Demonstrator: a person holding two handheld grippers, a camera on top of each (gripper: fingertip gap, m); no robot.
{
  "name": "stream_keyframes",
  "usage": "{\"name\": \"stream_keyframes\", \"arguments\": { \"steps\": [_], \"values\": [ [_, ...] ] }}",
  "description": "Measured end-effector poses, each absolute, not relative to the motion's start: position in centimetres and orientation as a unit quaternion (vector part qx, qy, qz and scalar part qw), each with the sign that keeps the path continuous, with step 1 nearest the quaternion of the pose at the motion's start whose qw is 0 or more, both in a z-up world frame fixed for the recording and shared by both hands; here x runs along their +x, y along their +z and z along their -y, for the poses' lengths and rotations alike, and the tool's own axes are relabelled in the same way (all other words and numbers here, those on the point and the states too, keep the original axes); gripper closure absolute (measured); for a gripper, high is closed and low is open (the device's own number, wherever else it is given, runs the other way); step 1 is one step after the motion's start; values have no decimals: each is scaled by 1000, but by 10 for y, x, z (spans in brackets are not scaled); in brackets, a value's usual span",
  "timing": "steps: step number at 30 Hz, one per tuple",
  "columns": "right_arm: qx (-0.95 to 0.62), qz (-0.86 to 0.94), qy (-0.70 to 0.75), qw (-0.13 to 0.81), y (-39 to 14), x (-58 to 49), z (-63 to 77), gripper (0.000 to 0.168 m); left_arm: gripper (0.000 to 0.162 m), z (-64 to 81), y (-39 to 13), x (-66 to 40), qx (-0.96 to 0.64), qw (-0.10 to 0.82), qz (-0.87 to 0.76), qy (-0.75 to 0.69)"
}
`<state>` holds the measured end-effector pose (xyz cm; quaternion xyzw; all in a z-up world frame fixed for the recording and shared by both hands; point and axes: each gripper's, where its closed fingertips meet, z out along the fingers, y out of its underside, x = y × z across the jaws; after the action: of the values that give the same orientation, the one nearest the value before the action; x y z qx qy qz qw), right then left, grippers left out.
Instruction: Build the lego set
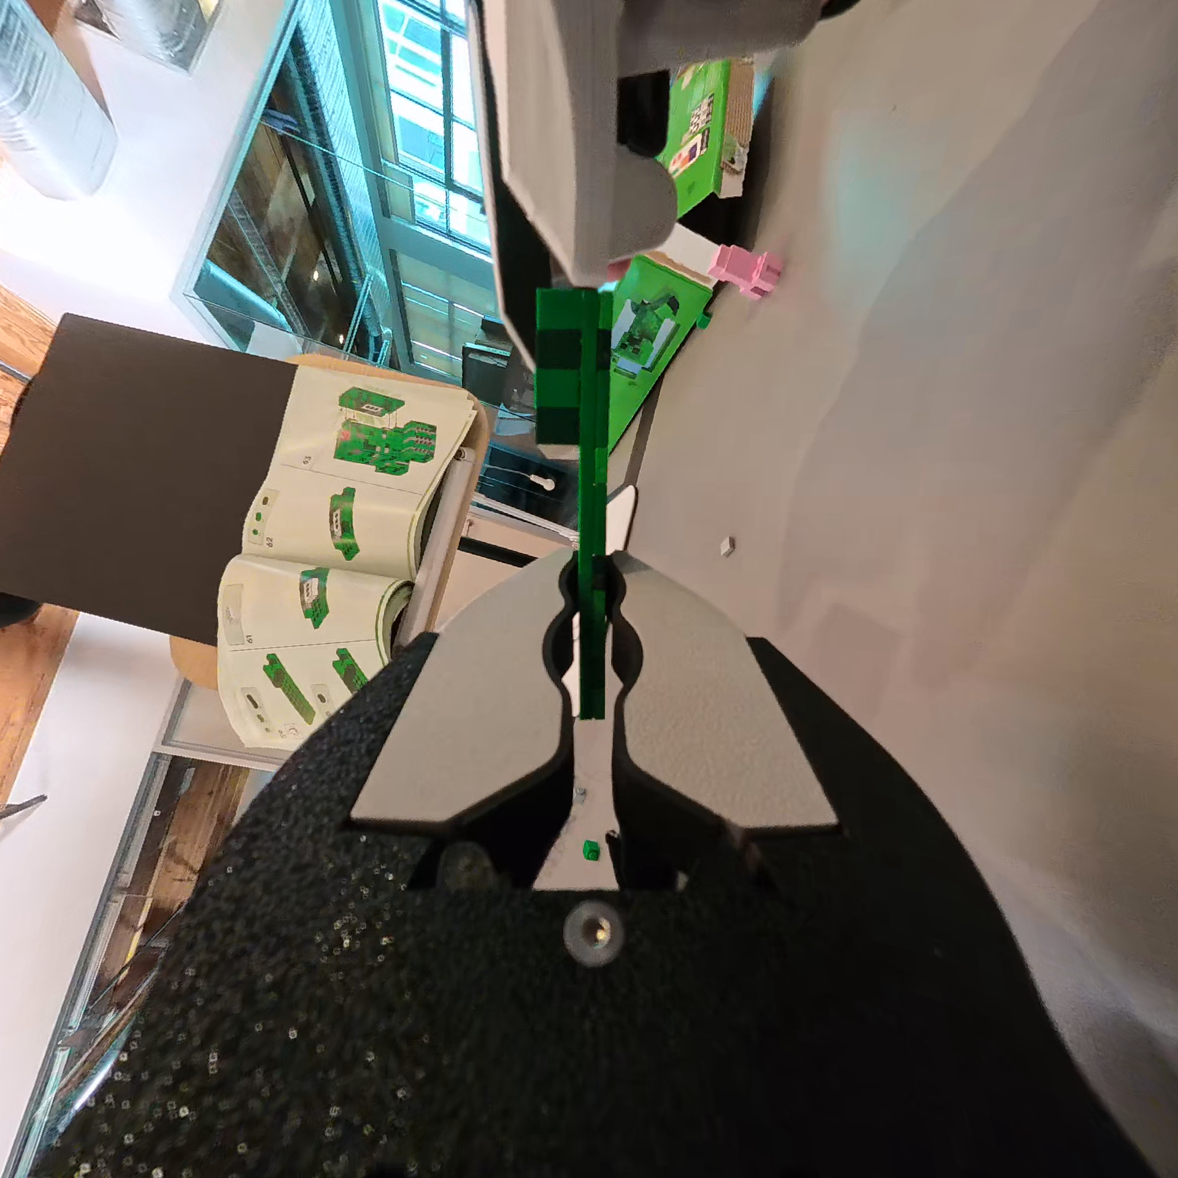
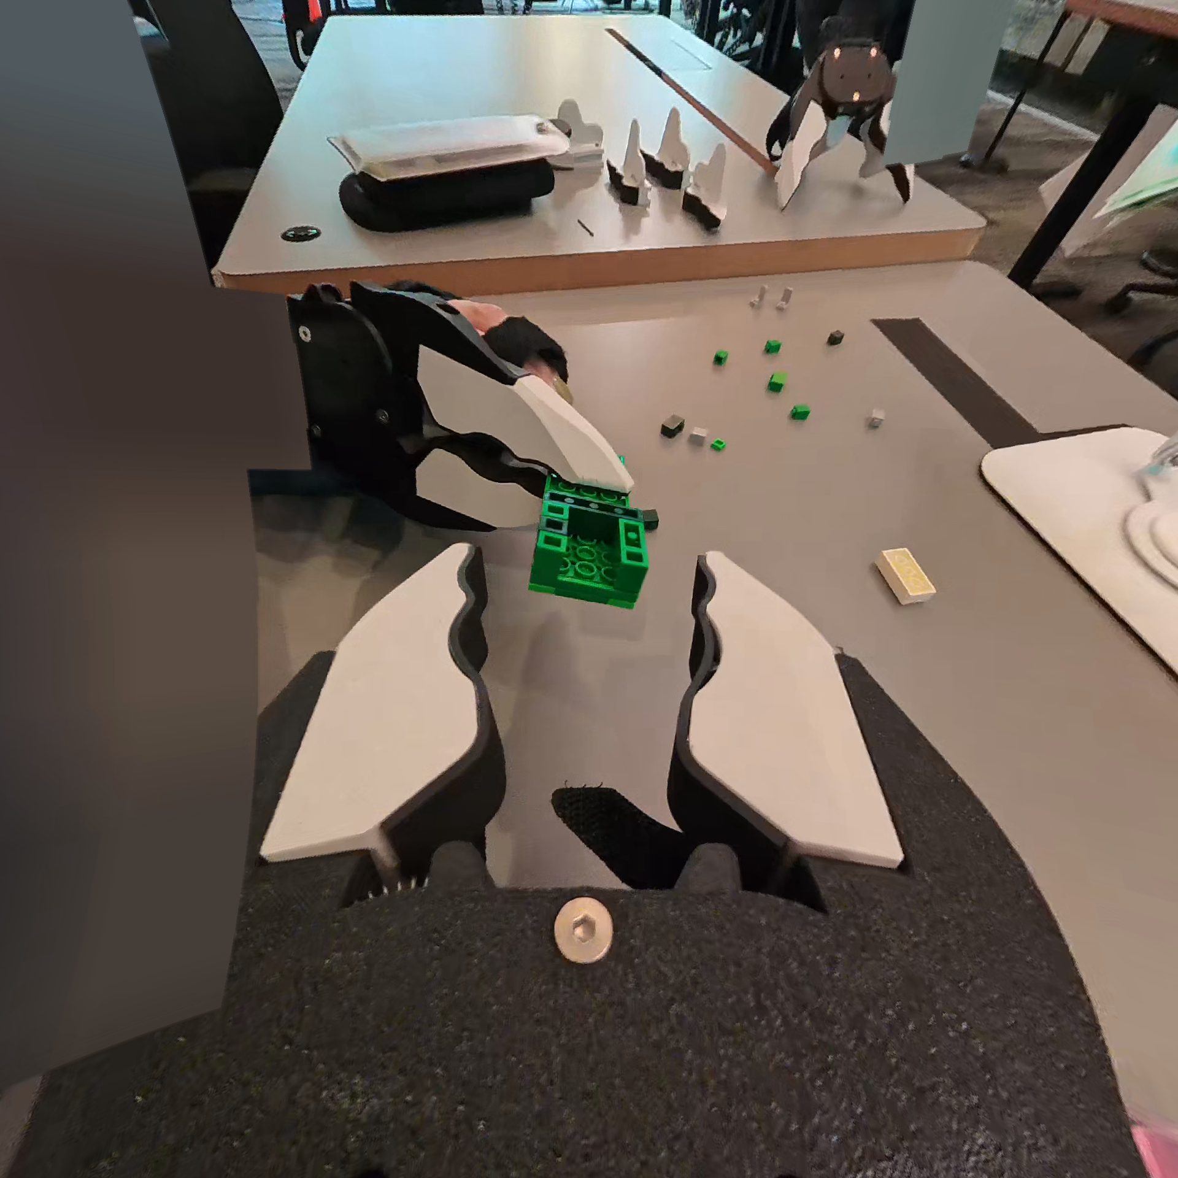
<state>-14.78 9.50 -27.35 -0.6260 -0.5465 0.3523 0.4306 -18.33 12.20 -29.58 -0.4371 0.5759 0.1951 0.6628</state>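
Between the left claw [image 1: 589, 577] tips, clamped edge-on: green lego assembly [image 1: 589, 484], partly built; open instruction booklet [image 1: 338, 542] beyond. Ahead of the right claw [image 2: 586, 574], spread wide and empty: same assembly held aloft, loose bricks [image 2: 776, 381] scattered unplaced on the desk [image 2: 797, 669].

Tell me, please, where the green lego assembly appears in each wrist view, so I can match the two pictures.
Left wrist view: green lego assembly, edge-on at centre, clamped in the left gripper.
Right wrist view: just above centre, held off the table, beyond the open right gripper.
Shared landmark: the grey table.
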Motion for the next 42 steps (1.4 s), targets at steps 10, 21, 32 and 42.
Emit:
{"name": "stream_keyframes", "arguments": {
  "steps": [10,21,32,42],
  "values": [
    [-622,517,387,443,-261,-136,-100,148,157,-117,-289,-182,-399,678,-575,225],
    [-622,565,340,422,-275,-144,-96,160,157,-114,-290,-178,-387,674,-583,239],
    [-600,557,337,464,-268,-138,-98,138,157,-114,-290,-178,-385,674,-583,241],
    [-637,535,386,399,-291,-149,-86,104,157,-120,-293,-181,-417,670,-574,221]
  ]
}}
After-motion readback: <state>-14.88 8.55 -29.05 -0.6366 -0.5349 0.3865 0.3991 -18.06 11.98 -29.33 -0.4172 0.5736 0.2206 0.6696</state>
